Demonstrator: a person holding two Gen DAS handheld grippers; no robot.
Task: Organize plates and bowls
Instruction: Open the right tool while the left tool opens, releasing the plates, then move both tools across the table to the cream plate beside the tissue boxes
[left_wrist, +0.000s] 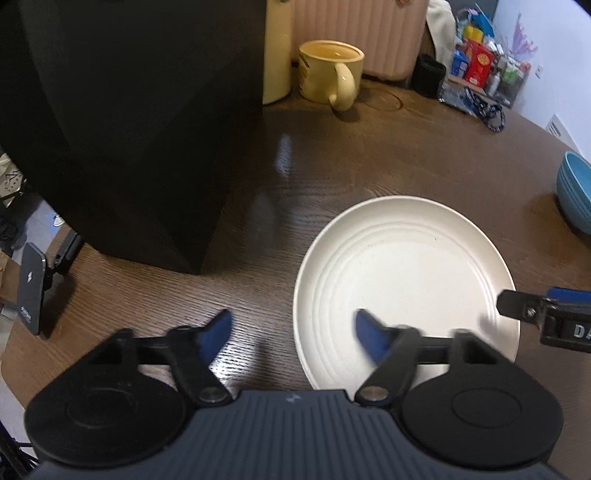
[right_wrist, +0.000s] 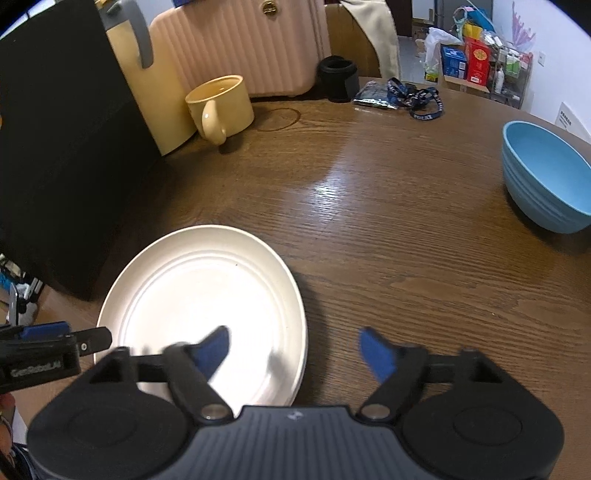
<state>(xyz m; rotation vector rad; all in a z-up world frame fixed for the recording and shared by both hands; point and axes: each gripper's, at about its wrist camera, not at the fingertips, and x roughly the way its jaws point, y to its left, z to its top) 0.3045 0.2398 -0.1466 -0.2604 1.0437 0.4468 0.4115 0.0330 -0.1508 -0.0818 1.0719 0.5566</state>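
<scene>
**Desk:** What do you have on the left wrist view?

**Me:** I see my left tongs (left_wrist: 293, 334) with the jaws wide apart and nothing between the blue pads. One pad hangs over the bare wood of the surface (left_wrist: 369, 166), the other over the near left part of the white plate (left_wrist: 406, 280). The plate lies flat on the surface, just right of the tongs' middle line. At the right edge the tip of my right tongs (left_wrist: 517, 302) reaches in over the plate's rim. Far right, cut off by the frame, sits the blue bowl (left_wrist: 576, 195), well apart from the plate. A yellow mug (left_wrist: 328, 70) stands at the back, beside a large black box (left_wrist: 122, 122).

**Desk:** And the right wrist view?

**Me:** My right tongs (right_wrist: 295, 349) also stand wide apart and hold nothing. The left pad is over the plate (right_wrist: 199, 288), the right pad over bare wood. From here the plate's edge looks doubled, so it may be a stack; I cannot tell. The left tongs (right_wrist: 92, 338) poke in at the plate's left rim. The blue bowl (right_wrist: 546, 177) sits upright at the far right. The mug (right_wrist: 221, 105) is at the back beside a cream kettle (right_wrist: 147, 88), with lanyards (right_wrist: 417, 98) further along.
</scene>
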